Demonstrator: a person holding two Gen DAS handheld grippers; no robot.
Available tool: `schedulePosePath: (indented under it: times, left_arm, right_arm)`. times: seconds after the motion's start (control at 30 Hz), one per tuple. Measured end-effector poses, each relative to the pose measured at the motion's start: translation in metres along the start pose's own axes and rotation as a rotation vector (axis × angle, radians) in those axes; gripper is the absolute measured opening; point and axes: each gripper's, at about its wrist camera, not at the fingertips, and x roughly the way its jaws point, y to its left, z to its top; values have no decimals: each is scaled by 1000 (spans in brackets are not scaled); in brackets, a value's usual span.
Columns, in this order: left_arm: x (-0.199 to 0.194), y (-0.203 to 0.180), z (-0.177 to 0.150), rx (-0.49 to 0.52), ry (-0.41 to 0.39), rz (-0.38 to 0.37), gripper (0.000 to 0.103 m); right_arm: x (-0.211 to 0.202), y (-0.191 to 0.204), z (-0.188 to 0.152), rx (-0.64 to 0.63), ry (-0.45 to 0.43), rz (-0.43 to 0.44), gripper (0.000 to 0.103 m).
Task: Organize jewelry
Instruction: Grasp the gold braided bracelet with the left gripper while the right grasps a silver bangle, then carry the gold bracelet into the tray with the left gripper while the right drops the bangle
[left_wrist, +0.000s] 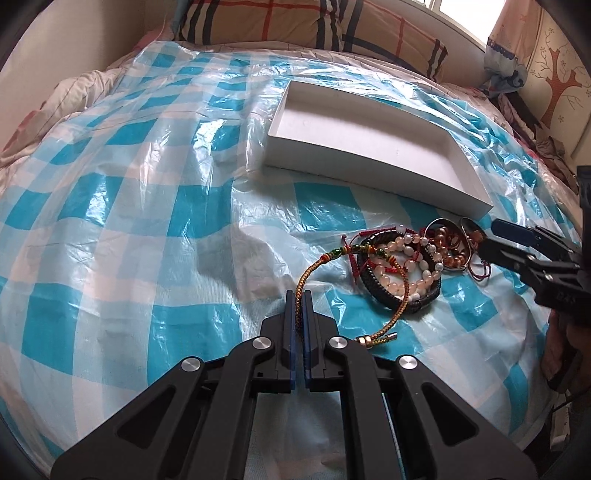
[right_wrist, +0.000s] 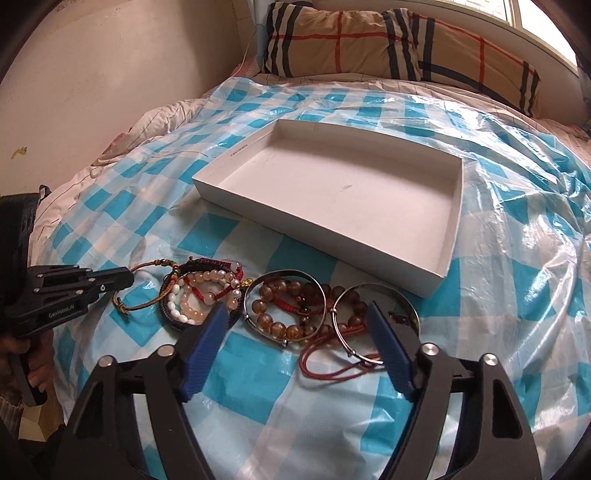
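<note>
Sorting barely begun: box (right_wrist: 369, 192) empty, jewelry (right_wrist: 258, 299) heaped on the bed beside it.
Left gripper (left_wrist: 299, 295) clenched on a braided cord (left_wrist: 308, 271); right gripper (right_wrist: 295, 321), jaws apart, straddles a bangle (right_wrist: 284, 306), nothing grasped.

A bed (right_wrist: 122, 129) carries everything, covered by a crinkled plastic sheet (right_wrist: 517, 258) in blue and white checks, with a plaid pillow (right_wrist: 369, 44) at its far end. On the sheet lies a shallow white box (right_wrist: 321, 243), open side up. Just in front of it sits a heap of bracelets (right_wrist: 221, 291): pale and amber beads, braided cords, metal bangles (right_wrist: 295, 273).
</note>
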Motion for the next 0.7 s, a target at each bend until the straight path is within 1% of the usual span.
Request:
schedulePosePath:
  times: [0.03, 0.07, 0.17, 0.23, 0.33, 0.37, 0.4, 0.43, 0.47, 0.5, 0.7]
  left_arm:
    - [0, 0, 0, 1, -2, 1, 3]
    - [0, 0, 0, 2, -3, 2, 3]
    - [1, 0, 1, 8, -6, 7, 3]
    - [1, 1, 1, 8, -7, 5, 3]
    - [1, 0, 2, 10, -6, 7, 3]
    - [1, 0, 2, 12, -6, 9, 3]
    - [1, 0, 2, 14, -7, 10, 3]
    - [1, 0, 2, 14, -7, 11, 3]
    - [0, 0, 2, 15, -8, 11, 3]
    - [-1, 0, 3, 15, -9, 10, 3]
    - [-19, -4, 6, 14, -32, -17, 3]
  right_arm:
    - [6, 0, 2, -10, 11, 2, 57]
    - [13, 0, 5, -20, 22, 6, 49]
    - [26, 1, 10, -52, 43, 10, 39]
    - [33, 1, 12, -68, 57, -13, 38]
    - [37, -3, 13, -62, 66, -3, 37]
    - [37, -3, 12, -64, 70, -2, 27]
    - [37, -2, 12, -72, 74, -19, 16]
    - [36, -2, 11, -72, 75, -17, 13]
    - [33, -4, 10, -62, 75, -6, 8]
    - [29, -5, 9, -48, 71, 15, 6]
    - [-11, -8, 1, 28, -6, 64, 5]
